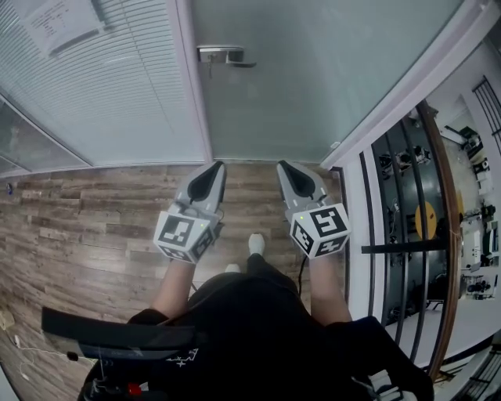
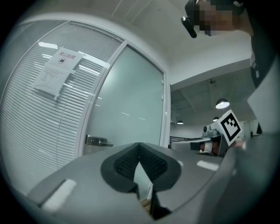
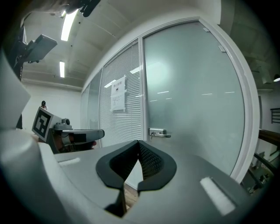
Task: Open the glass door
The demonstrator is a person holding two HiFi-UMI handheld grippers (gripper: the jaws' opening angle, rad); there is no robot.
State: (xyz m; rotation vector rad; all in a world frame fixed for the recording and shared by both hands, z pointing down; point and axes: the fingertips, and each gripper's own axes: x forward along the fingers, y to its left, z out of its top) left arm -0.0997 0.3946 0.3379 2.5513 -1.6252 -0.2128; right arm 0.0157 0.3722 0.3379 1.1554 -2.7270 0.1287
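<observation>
A frosted glass door [image 1: 313,78] in a white frame stands ahead of me, closed. Its metal lever handle [image 1: 223,55] sits at the door's left edge; the same handle [image 2: 97,141] shows in the left gripper view and, as handle [image 3: 158,133], in the right gripper view. My left gripper [image 1: 214,167] and right gripper [image 1: 286,167] are held side by side, well short of the door and below the handle. Both have their jaws together with nothing between them.
A glass wall with white blinds [image 1: 102,86] and a posted paper notice [image 1: 59,23] flanks the door on the left. A black railing [image 1: 407,235] runs along the right, past a white wall edge. Wood-plank floor [image 1: 86,227] lies underfoot.
</observation>
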